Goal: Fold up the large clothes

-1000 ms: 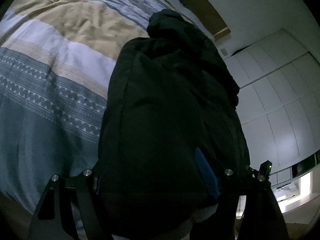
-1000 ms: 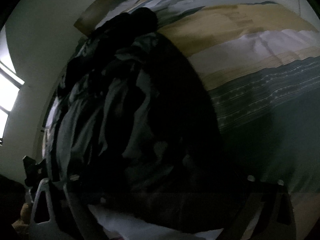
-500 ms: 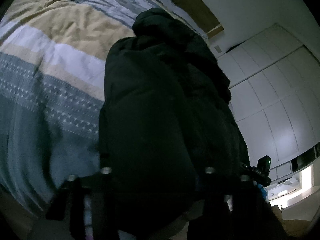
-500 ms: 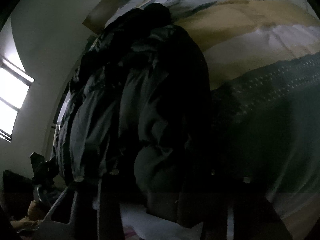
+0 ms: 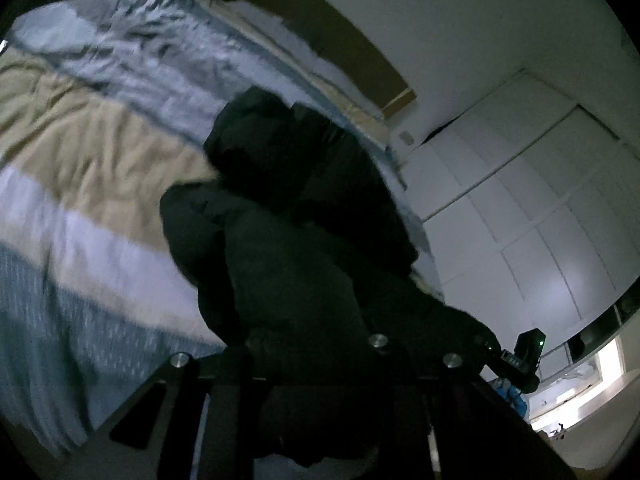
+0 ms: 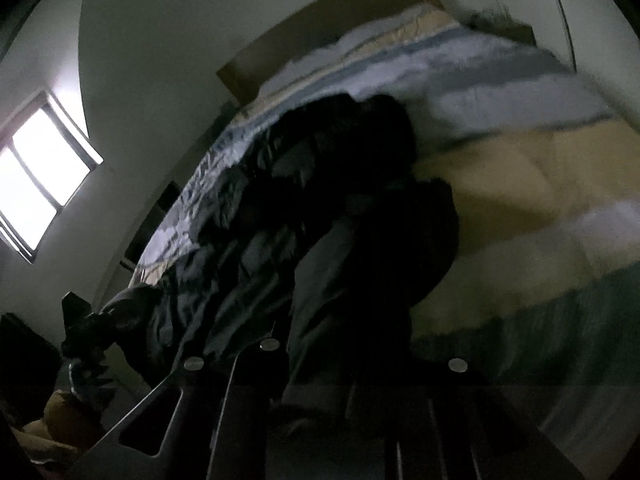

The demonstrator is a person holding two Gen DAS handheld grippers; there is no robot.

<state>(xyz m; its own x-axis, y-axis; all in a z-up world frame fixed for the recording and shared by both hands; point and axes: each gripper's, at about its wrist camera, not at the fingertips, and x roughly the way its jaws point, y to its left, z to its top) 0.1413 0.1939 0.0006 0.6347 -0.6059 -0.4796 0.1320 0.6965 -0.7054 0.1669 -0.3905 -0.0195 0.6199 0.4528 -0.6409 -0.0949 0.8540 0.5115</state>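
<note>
A: What differs from a second ago?

B: Both claws were spread around the hem; now the left claw [image 5: 316, 364] is closing, pinching the dark jacket [image 5: 288, 240], and the right claw [image 6: 320, 364] is pressed together on its hem too. The near end has come up off the bed [image 5: 80, 168].

A: How does the jacket look?

B: Black, puffy, rumpled; the hood end lies on the striped duvet, the hem hangs bunched between the fingers.

A: Room to move?

B: Bare duvet beside it; headboard [image 5: 320, 28] and wardrobe doors [image 5: 540, 208] well apart.
</note>
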